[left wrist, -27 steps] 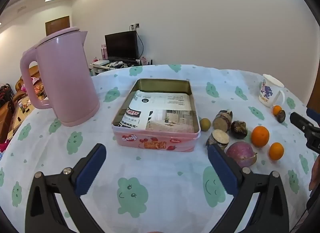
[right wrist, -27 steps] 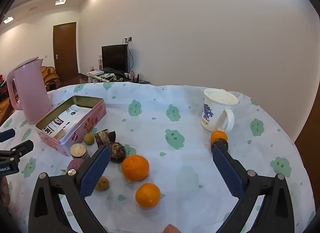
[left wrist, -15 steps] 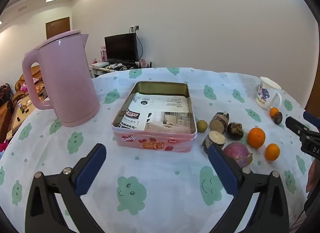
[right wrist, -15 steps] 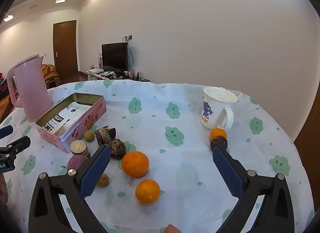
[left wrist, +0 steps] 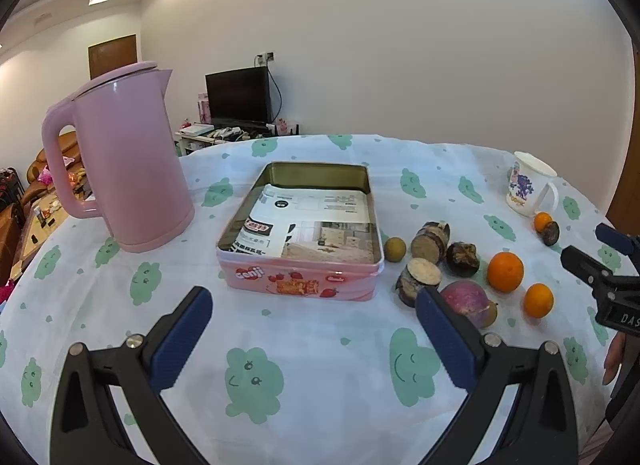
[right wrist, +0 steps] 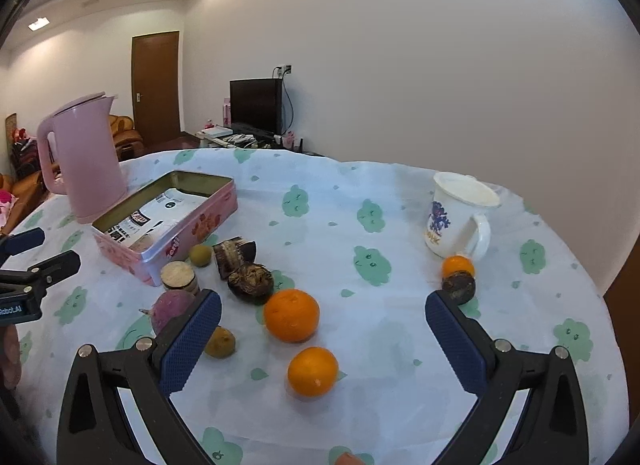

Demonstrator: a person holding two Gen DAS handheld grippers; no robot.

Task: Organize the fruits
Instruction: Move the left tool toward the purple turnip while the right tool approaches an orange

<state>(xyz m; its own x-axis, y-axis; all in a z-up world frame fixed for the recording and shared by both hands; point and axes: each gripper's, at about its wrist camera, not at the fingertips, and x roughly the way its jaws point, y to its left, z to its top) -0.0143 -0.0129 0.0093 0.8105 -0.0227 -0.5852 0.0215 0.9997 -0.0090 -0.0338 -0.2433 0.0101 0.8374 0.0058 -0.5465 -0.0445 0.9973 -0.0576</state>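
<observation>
Your round table in its white cloth with green cloud prints carries one tall pink kettle, then one open pink rectangular tin, paper-lined and without fruit, so sorting looks unstarted. Your left gripper and right gripper both hover with jaws wide apart, empty. Three round orange citrus fruits: two lie before the right gripper, the third beside the mug; approach the nearest.
</observation>
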